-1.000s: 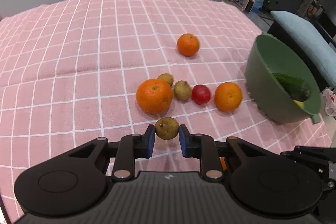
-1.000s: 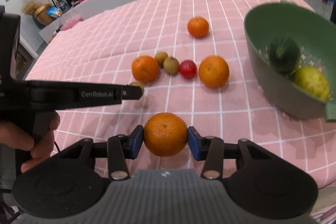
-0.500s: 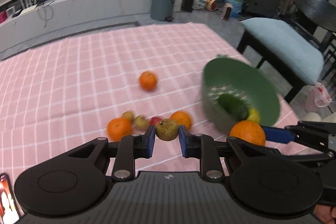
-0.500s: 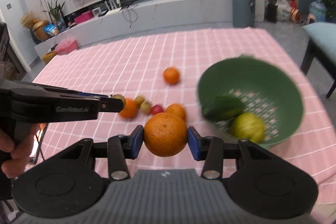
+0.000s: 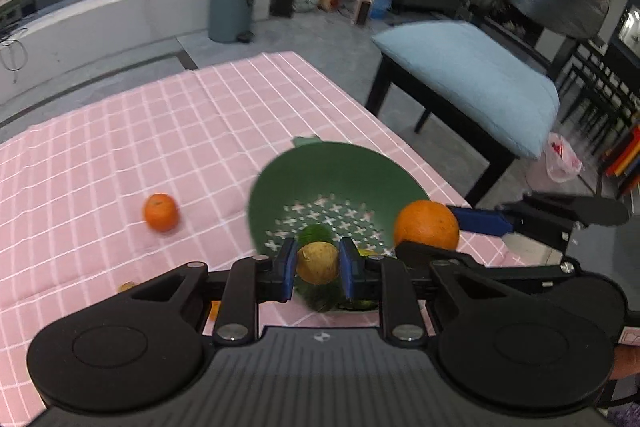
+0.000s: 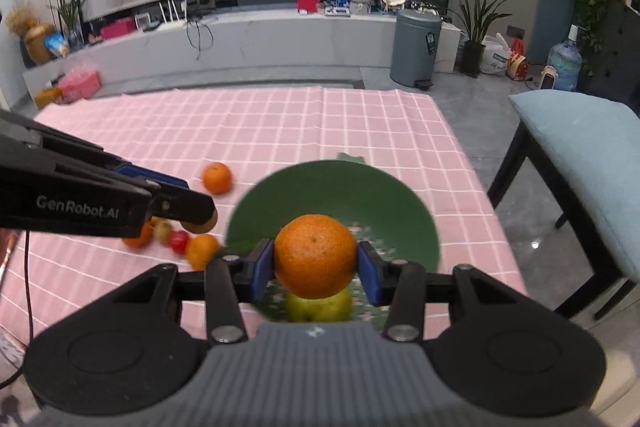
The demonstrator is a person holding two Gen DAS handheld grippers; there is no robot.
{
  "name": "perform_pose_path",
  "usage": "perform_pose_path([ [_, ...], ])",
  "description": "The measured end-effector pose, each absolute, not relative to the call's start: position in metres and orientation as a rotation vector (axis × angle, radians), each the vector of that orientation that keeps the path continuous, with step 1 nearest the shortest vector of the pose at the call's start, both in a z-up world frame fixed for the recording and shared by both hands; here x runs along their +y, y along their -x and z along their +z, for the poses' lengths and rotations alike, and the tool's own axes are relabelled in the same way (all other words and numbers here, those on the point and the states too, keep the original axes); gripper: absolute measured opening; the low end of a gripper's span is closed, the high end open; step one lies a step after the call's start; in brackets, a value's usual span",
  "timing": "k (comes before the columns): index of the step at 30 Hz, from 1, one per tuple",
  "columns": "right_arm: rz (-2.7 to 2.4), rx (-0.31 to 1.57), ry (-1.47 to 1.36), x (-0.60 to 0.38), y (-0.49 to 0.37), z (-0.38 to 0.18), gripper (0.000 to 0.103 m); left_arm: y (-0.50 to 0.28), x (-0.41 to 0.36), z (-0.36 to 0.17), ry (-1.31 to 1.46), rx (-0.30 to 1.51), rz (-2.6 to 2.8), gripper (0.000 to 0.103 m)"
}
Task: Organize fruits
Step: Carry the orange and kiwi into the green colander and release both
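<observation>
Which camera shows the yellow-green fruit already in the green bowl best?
The right wrist view: the yellow-green fruit lies in the green bowl, partly under the held orange. The left wrist view shows only a yellow sliver beside its finger.

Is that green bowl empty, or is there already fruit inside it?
Not empty. The green bowl already holds a yellow-green fruit and something dark green.

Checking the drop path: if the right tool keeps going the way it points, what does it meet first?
Probably the green bowl. The right tool, shut on an orange, points into its open inside, where a yellow-green fruit lies just below the orange. Height above the bowl is unclear, so wall or fruit could come first.
</observation>
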State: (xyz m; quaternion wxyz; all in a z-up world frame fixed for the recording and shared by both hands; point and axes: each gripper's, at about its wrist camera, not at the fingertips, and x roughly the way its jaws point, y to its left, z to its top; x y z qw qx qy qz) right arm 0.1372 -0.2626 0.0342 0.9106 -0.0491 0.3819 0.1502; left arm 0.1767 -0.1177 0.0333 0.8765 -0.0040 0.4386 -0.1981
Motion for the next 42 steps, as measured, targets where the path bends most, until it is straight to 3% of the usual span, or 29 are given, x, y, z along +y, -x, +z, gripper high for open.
perform_pose_path([
  [11,0.286,0.878,0.265,-0.273,-0.184,-0.003,0.042,-0.209,-0.155,0.002,-0.055,1.017,-0.468,0.024],
  [14,0.29,0.908,0.288,-0.275,-0.19,-0.015,0.042,-0.213,-0.163,-0.002,-0.09,1.023,-0.488,0.019],
  [28,0.293,0.995,0.311,-0.273,-0.2,-0.043,0.042,-0.223,-0.169,-0.018,-0.093,1.079,-0.498,0.019],
  [36,0.28,1.008,0.315,-0.273,-0.199,-0.043,0.044,-0.217,-0.166,-0.008,-0.085,1.046,-0.494,0.031],
  [38,0.275,0.995,0.322,-0.272,-0.196,-0.04,0.053,-0.215,-0.163,-0.004,-0.082,1.033,-0.487,0.034],
  [42,0.265,0.966,0.313,-0.271,-0.194,-0.029,0.056,-0.209,-0.158,0.005,-0.078,1.003,-0.473,0.035],
])
